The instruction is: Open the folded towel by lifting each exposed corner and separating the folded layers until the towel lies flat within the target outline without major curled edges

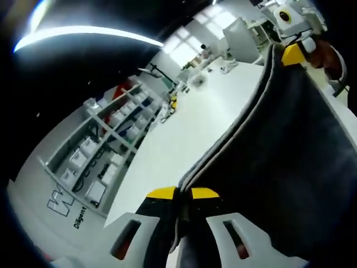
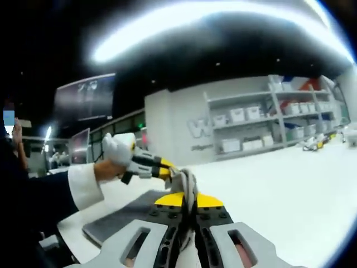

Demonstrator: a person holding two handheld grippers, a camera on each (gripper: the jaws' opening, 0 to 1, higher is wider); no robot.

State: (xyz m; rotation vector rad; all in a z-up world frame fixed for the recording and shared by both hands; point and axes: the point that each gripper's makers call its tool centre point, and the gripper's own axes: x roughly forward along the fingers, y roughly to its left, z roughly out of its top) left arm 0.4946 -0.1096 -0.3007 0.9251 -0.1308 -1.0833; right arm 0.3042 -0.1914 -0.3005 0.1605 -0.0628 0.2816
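Note:
A dark grey towel (image 1: 279, 156) hangs stretched in the air between my two grippers, above the white table (image 1: 184, 134). In the left gripper view my left gripper (image 1: 183, 194) is shut on one edge of it, yellow tips pressed together on the cloth. The right gripper (image 1: 293, 53) holds the far corner at the top right. In the right gripper view my right gripper (image 2: 188, 199) is shut on a bunched towel corner (image 2: 188, 180). The left gripper (image 2: 164, 166), in a white-gloved hand (image 2: 118, 149), pinches the cloth close beside it. More towel (image 2: 125, 218) lies low on the table (image 2: 279, 190).
Grey shelving with white bins (image 1: 106, 145) stands along the wall with lettering (image 2: 201, 127) beyond the table. A dark sleeve (image 2: 33, 204) of the person fills the left side of the right gripper view. Far benches with equipment (image 1: 223, 53) lie past the table's end.

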